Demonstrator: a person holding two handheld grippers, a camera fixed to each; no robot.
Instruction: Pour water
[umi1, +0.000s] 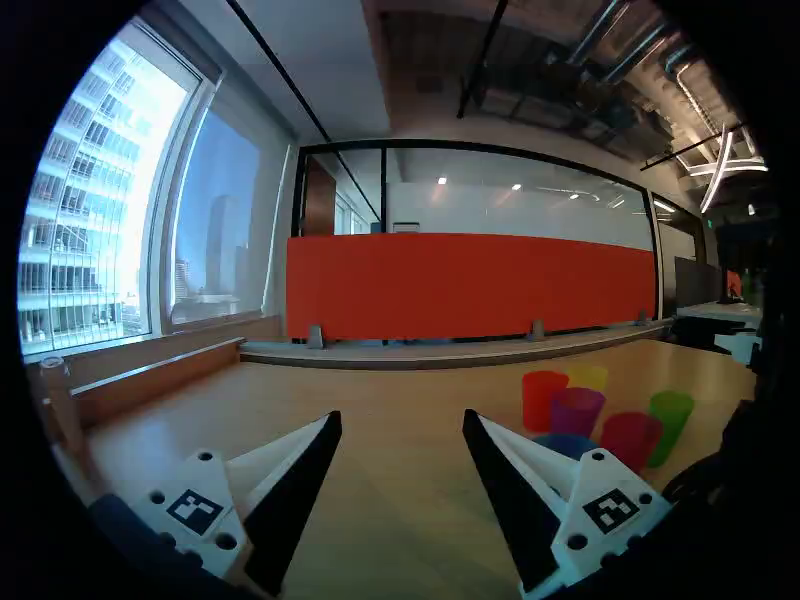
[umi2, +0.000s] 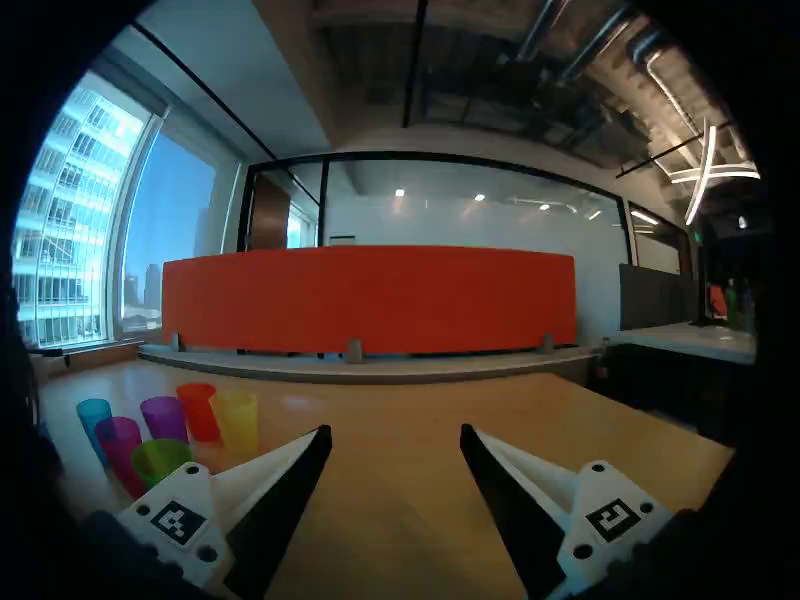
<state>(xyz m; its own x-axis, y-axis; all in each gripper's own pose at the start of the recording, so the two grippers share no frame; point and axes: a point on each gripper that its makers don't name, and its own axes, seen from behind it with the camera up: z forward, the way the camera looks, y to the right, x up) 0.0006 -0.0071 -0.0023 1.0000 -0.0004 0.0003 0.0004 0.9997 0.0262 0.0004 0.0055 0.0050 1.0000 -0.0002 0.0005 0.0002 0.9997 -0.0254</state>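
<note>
left gripper (umi1: 400, 470) and right gripper (umi2: 395, 470) wide open, empty. The cups (umi1: 577, 410) stand clustered on the surface (umi1: 400, 400), at 2 o'clock from left, 10 o'clock from right, so between them. Neither looks clearly nearer.

Both the left gripper (umi1: 400, 430) and the right gripper (umi2: 395, 440) hover level, jaws spread wide, holding nothing.

Counter (umi1: 400, 470): pale wood, wide top.
Cups: red cup (umi1: 541, 398), yellow cup (umi1: 589, 376), purple cup (umi1: 577, 410), green cup (umi1: 670, 418), pink cup (umi1: 630, 438) and blue cup (umi1: 563, 444), upright, clustered close together.
Far edge: orange panel (umi1: 460, 285) runs along it.
</note>
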